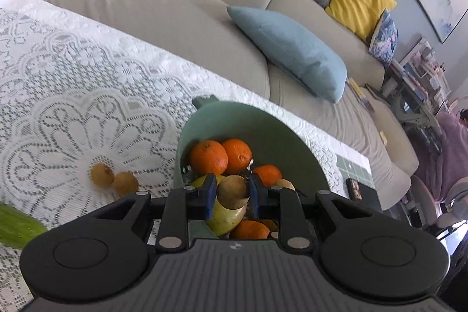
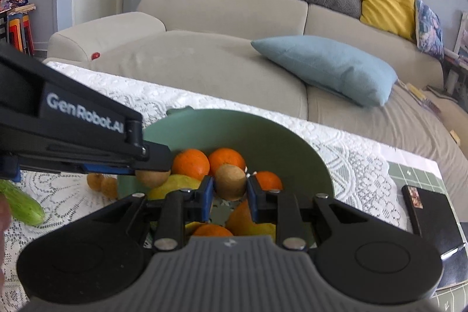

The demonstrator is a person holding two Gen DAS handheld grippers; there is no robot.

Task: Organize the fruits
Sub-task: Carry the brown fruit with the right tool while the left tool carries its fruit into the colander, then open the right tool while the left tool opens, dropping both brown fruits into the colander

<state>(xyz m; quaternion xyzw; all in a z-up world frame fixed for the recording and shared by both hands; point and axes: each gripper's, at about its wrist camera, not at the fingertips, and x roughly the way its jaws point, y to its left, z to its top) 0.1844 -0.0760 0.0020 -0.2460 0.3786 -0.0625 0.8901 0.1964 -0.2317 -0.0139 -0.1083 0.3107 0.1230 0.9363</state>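
A green bowl (image 1: 263,119) (image 2: 234,125) on the lace tablecloth holds several oranges (image 1: 208,157) (image 2: 190,164) and a yellow fruit (image 1: 225,217) (image 2: 172,184). My left gripper (image 1: 232,190) is shut on a small brown round fruit (image 1: 232,189) over the bowl's near side. In the right wrist view the left gripper (image 2: 152,167) reaches in from the left with its brown fruit (image 2: 152,177) above the bowl's left rim. My right gripper (image 2: 229,189) is shut on another brown fruit (image 2: 230,184) over the bowl. Two more brown fruits (image 1: 101,174) (image 2: 101,183) lie on the cloth left of the bowl.
A green cucumber (image 1: 17,224) (image 2: 23,203) lies at the table's near left. A black box (image 1: 354,189) (image 2: 430,218) sits on green tiles at the right. Behind the table is a beige sofa (image 1: 175,19) with a blue cushion (image 1: 292,48). A person in purple (image 1: 450,142) sits far right.
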